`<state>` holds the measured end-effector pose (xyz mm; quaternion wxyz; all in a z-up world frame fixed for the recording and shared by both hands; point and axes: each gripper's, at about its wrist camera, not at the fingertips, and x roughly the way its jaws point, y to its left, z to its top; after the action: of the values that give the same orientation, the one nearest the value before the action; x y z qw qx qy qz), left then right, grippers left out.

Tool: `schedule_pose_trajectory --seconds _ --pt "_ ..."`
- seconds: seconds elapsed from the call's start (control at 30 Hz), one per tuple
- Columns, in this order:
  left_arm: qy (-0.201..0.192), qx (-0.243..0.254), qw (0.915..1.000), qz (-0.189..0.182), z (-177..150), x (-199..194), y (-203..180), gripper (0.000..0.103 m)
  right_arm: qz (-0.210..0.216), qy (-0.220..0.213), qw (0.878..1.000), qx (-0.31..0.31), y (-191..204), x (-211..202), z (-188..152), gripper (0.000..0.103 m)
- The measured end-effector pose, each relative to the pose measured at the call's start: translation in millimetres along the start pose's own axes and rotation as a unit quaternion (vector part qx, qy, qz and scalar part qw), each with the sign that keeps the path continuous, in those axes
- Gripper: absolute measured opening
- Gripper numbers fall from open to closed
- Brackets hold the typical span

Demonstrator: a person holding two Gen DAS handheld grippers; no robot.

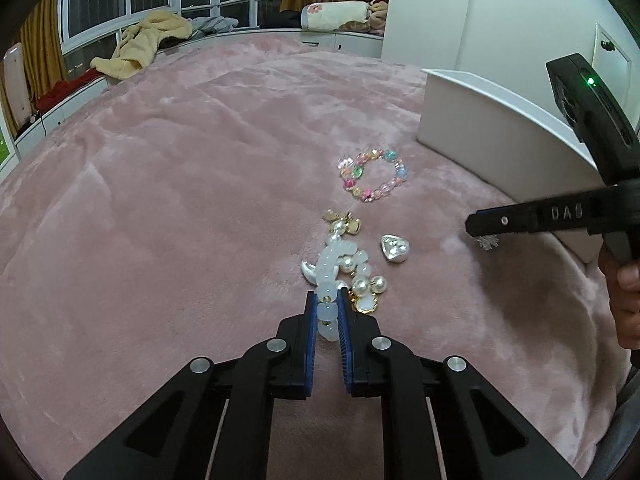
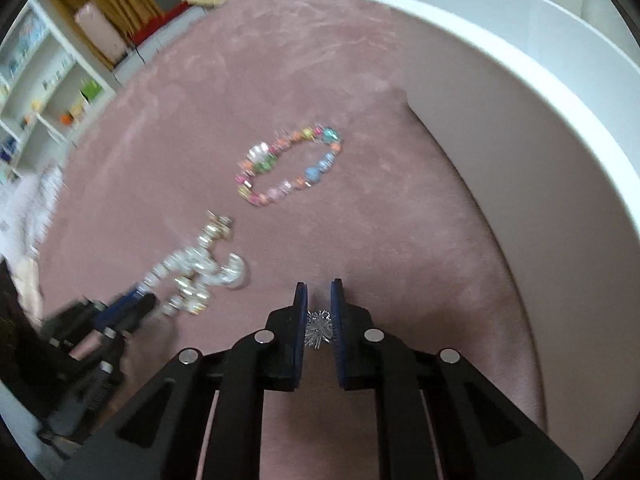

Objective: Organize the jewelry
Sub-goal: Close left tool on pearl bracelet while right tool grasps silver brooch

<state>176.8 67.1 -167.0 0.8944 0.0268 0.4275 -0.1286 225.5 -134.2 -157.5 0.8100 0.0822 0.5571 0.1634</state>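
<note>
Your left gripper (image 1: 327,304) reaches low and level over the pink bed (image 1: 180,200), jaws clamped on the white bead bracelet (image 1: 326,280), while your right gripper (image 2: 319,294) points toward the white box (image 2: 540,128), jaws pinching a small silver sparkly piece (image 2: 319,328).

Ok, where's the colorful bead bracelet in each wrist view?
Left wrist: colorful bead bracelet right of center, beyond the pearl pile.
Right wrist: the bracelet center, ahead-left of the gripper.
Shared landmark: white box to its right in both.
</note>
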Motion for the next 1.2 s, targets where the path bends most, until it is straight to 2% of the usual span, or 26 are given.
schedule_pose_trajectory --seconds 0.07,0.17,0.4,0.6,0.83,1.2 --pt "-0.003 0.004 1.0000 0.000 2 -4 -2 0.015 0.023 -0.005 1.000 0.015 -5 -6 1 0.012" --pt "-0.009 0.004 1.0000 -0.002 7 -12 -5 0.015 0.031 -0.007 0.999 0.021 -7 -11 4 0.012" --pt "-0.022 0.009 0.9997 -0.005 17 -32 -11 0.015 0.019 -0.026 0.999 0.001 10 -28 1 0.012" --pt "-0.038 0.019 0.9991 -0.007 29 -52 -18 0.015 0.010 -0.057 0.998 -0.001 14 -59 -2 0.012" --pt "-0.061 0.037 0.9974 -0.007 50 -81 -28 0.015 0.016 -0.086 0.996 0.001 16 -91 -5 0.012" --pt "-0.080 0.061 0.9949 -0.009 81 -105 -49 0.015 0.016 -0.116 0.993 -0.007 21 -130 0 0.012"
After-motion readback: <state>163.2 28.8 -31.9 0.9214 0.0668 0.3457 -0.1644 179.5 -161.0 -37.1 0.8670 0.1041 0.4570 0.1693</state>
